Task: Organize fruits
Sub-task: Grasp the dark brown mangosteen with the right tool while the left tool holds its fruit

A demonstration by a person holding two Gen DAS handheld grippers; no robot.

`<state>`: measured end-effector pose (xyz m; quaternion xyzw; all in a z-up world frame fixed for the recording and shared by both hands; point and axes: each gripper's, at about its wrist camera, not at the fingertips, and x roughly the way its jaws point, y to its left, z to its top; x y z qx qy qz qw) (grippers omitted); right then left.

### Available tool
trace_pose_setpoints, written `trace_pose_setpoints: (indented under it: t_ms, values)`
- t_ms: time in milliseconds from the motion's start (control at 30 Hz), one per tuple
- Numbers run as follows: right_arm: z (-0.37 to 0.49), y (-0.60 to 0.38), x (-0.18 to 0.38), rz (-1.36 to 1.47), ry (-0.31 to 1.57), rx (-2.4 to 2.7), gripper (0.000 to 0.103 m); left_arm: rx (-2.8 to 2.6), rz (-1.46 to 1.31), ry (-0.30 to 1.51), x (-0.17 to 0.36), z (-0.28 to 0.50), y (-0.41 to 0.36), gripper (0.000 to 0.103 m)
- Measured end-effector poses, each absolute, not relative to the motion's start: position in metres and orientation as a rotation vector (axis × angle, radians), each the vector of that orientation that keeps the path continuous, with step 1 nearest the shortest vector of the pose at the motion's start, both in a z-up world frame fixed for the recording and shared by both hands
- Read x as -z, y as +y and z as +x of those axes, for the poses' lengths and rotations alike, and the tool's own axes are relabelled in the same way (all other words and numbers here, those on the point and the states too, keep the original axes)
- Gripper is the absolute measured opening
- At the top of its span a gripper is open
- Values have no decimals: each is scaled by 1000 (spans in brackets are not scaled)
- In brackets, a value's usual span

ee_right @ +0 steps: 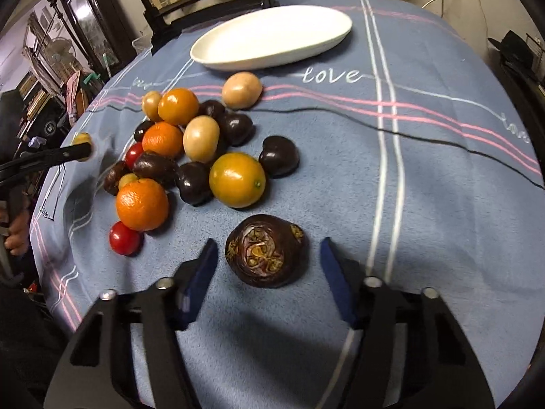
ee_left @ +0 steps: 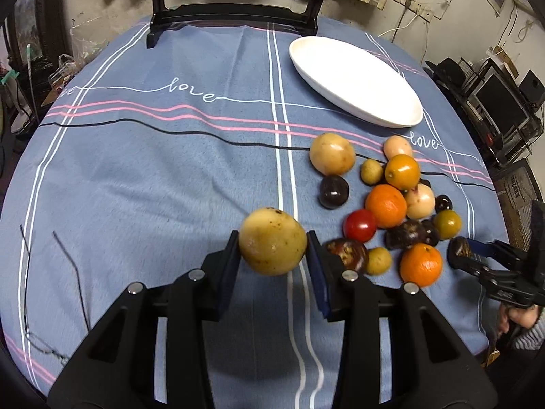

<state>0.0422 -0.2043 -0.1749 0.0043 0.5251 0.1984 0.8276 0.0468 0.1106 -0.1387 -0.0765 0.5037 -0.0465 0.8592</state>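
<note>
My left gripper (ee_left: 272,243) is shut on a large yellow-brown round fruit (ee_left: 272,241) and holds it above the blue cloth. A heap of fruits (ee_left: 391,204) lies to its right: oranges, red tomatoes, dark purple and pale yellow ones. A white oval plate (ee_left: 354,78) lies empty beyond the heap. My right gripper (ee_right: 269,259) is open, its fingers either side of a dark purple wrinkled fruit (ee_right: 267,255) that rests on the cloth. The heap (ee_right: 190,150) and the plate (ee_right: 272,35) also show in the right wrist view. The right gripper also shows in the left wrist view (ee_left: 477,254).
The table carries a blue tablecloth (ee_left: 153,170) with white, pink and black stripes. A black wooden stand (ee_left: 235,3) is at the far edge. Thin-wire glasses (ee_left: 51,306) lie at the near left. Shelves and electronics (ee_left: 494,102) stand to the right of the table.
</note>
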Motion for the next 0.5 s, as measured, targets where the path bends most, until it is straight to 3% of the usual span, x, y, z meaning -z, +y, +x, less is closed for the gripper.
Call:
trace_pose_setpoints:
  t_ms: [267, 500]
  values:
    - [40, -200, 175, -44, 1087, -428, 49, 87, -187, 1071, 139, 37, 110, 39]
    - [45, -231, 164, 79, 1077, -391, 49, 138, -156, 1054, 127, 61, 90, 39]
